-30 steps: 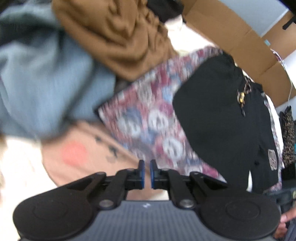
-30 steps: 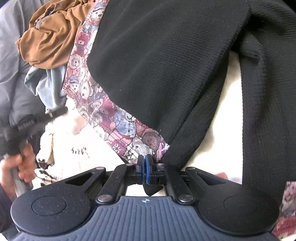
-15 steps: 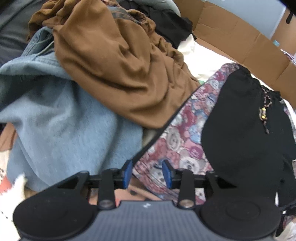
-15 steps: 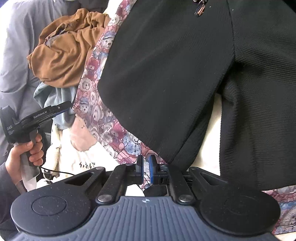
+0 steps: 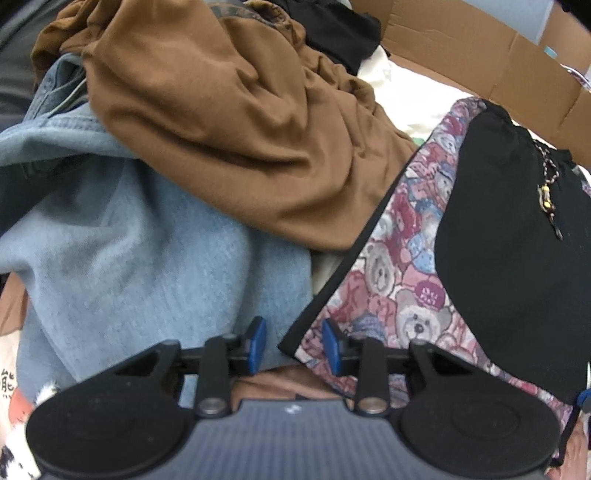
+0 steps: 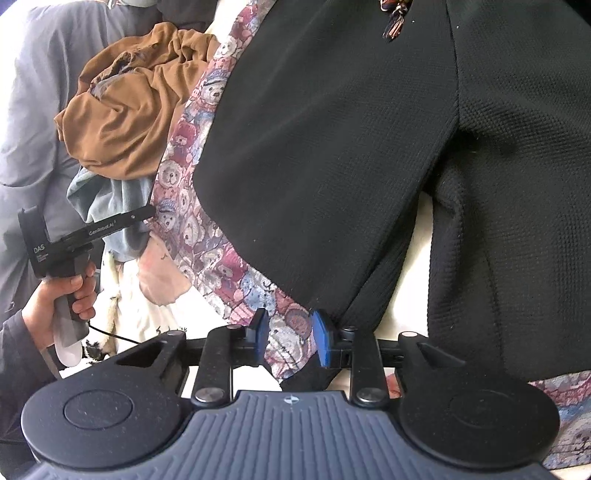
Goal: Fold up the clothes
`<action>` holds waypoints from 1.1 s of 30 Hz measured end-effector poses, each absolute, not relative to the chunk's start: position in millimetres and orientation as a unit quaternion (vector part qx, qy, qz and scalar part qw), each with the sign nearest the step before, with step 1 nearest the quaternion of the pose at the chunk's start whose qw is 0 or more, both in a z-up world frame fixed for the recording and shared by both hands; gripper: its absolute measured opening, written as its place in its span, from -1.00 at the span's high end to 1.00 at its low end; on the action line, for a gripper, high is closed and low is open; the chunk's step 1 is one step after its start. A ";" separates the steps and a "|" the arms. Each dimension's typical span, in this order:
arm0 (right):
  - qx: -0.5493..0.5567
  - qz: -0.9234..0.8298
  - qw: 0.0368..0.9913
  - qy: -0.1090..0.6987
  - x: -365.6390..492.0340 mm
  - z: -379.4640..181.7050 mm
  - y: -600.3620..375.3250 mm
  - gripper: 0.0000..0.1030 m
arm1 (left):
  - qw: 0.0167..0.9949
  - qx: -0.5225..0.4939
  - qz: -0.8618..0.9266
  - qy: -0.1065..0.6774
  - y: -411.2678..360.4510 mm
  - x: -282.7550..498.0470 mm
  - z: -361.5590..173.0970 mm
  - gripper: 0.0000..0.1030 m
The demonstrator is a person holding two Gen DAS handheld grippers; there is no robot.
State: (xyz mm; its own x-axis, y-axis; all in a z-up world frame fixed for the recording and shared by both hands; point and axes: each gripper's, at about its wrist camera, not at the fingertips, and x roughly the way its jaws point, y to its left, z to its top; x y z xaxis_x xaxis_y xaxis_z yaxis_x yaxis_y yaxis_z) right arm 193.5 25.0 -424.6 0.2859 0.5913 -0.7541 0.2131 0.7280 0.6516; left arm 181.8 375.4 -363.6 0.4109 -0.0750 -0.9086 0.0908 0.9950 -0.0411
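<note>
Denim: pale blue denim garment [image 5: 147, 266] sits far left in the pile, looks thick and stiffish, not the job right now I'd guess.
Brown top: crumpled brown garment [image 5: 236, 122] is heaped on the denim, soft and floppy, its lower edge touching the bear cloth's trim.
Left gripper: the left gripper [image 5: 294, 345] has its jaws apart, holding nothing, with the dark-trimmed corner of the bear-print cloth [image 5: 399, 273] right between the blue pads.
Bear cloth: woven-looking, medium weight, probably drapes without slipping; that bound corner seems the best place to pinch.
Black garment: the black textured garment [image 6: 332, 158] lies spread on top of the bear cloth, limp knit, light-ish, with a drawcord [image 6: 393, 16] at the far end; take it by a hem corner.
Right gripper: the right gripper [image 6: 289, 338] is also spread and empty, right at the near hem where black meets bear print.
Room: pile crowds the left, cardboard wall [image 5: 480, 55] behind; open space looks to be on the right, over the cream surface [image 6: 417, 258].
</note>
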 end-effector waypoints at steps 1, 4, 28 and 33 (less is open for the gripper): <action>0.345 0.129 0.725 0.582 194.0 -424.4 24.4 0.46 | 0.840 0.005 -0.051 0.541 375.6 181.9 -363.2 0.30; 0.346 0.126 0.726 0.580 195.0 -424.0 23.6 0.46 | 0.840 -0.004 -0.058 0.539 375.9 181.5 -361.9 0.45; 0.337 0.128 0.730 0.580 196.3 -424.4 31.6 0.46 | 0.837 0.014 -0.102 0.537 372.1 175.5 -364.3 0.58; 0.336 0.127 0.731 0.581 196.5 -426.3 33.7 0.46 | 0.833 -0.008 -0.105 0.543 378.7 173.7 -367.3 0.84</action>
